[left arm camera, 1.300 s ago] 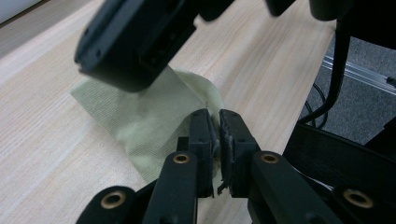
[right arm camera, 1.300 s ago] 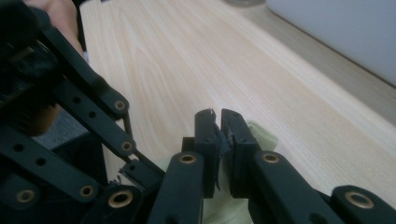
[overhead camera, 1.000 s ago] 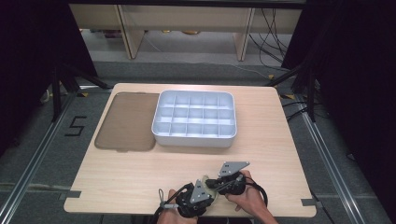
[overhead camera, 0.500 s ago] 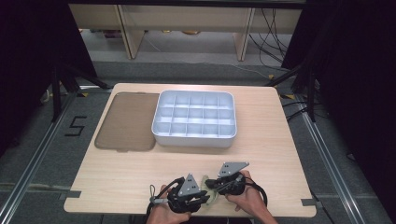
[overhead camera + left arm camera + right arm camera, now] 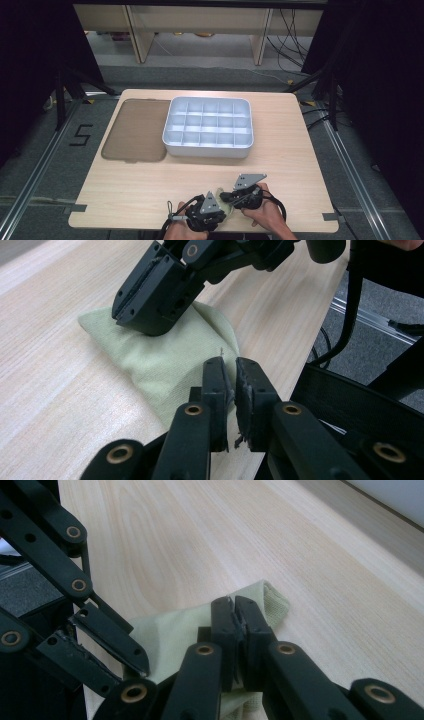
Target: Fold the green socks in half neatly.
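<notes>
A pale green cloth (image 5: 229, 207) lies on the wooden table (image 5: 150, 195) near its front edge, between my two hands. My left gripper (image 5: 231, 365) is shut on the cloth's (image 5: 170, 355) near edge; its jaws have just closed a little further. My right gripper (image 5: 233, 605) is shut too, its tips pinching the cloth (image 5: 175, 625) close to a folded corner. In the left gripper view the right gripper (image 5: 150, 322) presses down on the cloth's far part. In the high view the left gripper (image 5: 220, 205) and right gripper (image 5: 227, 196) point at each other.
A white tray (image 5: 207, 147) with several empty compartments stands at the table's back centre. A flat brown lid (image 5: 135, 130) lies to its left. The table's front edge runs just beside the cloth. Cables (image 5: 277, 210) trail from both grippers.
My left hand has shifted slightly and turned, so the grey plate on its gripper now shows from above. The right hand and the cloth have stayed put.
</notes>
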A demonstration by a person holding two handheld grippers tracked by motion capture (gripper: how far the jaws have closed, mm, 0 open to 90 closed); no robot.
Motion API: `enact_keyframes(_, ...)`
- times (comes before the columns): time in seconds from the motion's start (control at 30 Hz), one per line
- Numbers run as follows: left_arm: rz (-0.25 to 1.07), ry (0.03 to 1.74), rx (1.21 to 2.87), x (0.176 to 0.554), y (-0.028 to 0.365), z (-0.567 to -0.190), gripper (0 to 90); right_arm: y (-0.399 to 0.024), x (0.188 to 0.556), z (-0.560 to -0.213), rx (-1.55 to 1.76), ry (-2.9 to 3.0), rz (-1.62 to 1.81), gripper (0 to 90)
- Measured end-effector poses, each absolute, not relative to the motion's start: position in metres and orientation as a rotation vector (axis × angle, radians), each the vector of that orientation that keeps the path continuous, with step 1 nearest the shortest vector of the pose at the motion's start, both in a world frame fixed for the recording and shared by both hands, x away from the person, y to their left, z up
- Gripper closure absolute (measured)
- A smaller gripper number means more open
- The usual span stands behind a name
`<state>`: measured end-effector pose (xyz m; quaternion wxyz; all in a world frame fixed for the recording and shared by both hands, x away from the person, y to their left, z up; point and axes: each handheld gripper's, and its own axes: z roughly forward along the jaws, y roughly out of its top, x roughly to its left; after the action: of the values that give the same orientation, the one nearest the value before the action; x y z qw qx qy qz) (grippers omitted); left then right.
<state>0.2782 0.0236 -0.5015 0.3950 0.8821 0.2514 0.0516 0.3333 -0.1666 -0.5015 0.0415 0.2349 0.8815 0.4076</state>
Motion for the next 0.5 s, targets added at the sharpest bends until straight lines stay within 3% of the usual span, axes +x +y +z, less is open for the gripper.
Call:
enact_keyframes(0.33, 0.124, 0.662, 2.233, 0.279, 0.024, -0.502, 82.9, -0.169, 0.333, -0.491, 0.760, 2.669, 1.300, 76.7)
enact_keyframes(0.5, 0.111, 0.677, 2.222, 0.277, 0.023, -0.503, 82.9, -0.178, 0.340, -0.485, 0.819, 2.667, 1.315, 62.5)
